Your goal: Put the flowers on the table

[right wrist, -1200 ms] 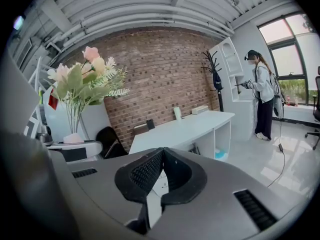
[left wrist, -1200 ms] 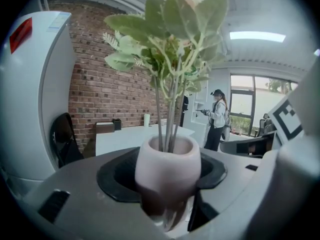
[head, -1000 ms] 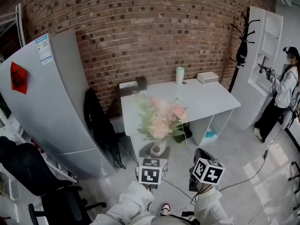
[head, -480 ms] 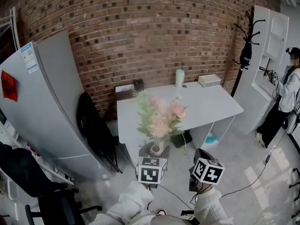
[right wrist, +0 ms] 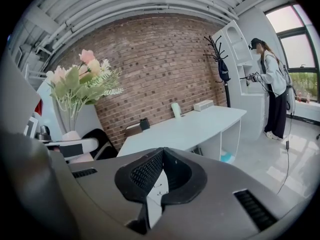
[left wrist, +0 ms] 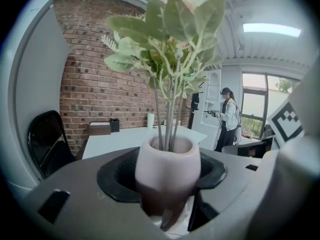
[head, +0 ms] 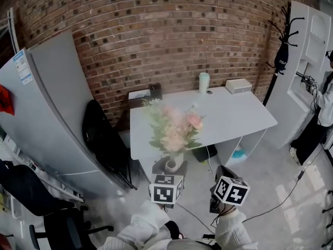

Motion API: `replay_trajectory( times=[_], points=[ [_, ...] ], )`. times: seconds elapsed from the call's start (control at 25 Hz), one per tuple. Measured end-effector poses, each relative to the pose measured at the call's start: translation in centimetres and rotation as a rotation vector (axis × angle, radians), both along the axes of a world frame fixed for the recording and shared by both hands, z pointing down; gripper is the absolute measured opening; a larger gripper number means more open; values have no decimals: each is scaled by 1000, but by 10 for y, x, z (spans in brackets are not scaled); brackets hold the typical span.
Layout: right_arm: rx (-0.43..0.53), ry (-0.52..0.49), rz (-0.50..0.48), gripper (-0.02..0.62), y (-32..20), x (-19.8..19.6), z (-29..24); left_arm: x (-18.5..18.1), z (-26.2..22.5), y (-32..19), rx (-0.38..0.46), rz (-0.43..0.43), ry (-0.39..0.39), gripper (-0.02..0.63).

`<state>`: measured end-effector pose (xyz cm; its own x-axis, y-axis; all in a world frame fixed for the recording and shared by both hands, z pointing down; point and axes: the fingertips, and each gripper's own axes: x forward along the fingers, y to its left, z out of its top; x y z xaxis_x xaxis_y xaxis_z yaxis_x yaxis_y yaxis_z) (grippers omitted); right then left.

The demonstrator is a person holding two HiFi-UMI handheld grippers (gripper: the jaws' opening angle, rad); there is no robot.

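Observation:
A small pale pink vase (left wrist: 167, 164) with pink flowers and green leaves (head: 174, 126) is clamped between the jaws of my left gripper (head: 169, 172). I hold it upright in the air, short of the near edge of the white table (head: 229, 119). The bouquet (right wrist: 82, 81) also shows at the left of the right gripper view. My right gripper (right wrist: 161, 186) hangs beside it on the right, jaws closed together with nothing between them; its marker cube (head: 230, 189) shows in the head view.
On the table's far edge stand a pale green cylinder (head: 203, 82), a white box (head: 239, 86) and a dark box (head: 155, 91). A black chair (head: 104, 139) and a grey fridge (head: 47, 119) are left of the table. A person (head: 320, 113) stands by white shelves at right.
The table has drawn closer and shifted slightly right in the head view. The vase stays held in my left gripper; the right gripper keeps its place.

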<state>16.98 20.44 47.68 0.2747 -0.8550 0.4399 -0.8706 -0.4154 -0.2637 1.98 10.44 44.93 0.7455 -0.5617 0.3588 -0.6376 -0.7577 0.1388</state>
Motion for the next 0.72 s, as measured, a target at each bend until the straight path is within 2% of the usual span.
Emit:
replay_trajectory(
  times=[0.36, 0.72],
  points=[
    [-18, -17, 16, 23, -37, 23, 18, 24, 10, -46, 0, -3, 15, 268],
    [-22, 5, 0, 23, -124, 50, 14, 49, 8, -130, 24, -9, 23, 268]
  ],
)
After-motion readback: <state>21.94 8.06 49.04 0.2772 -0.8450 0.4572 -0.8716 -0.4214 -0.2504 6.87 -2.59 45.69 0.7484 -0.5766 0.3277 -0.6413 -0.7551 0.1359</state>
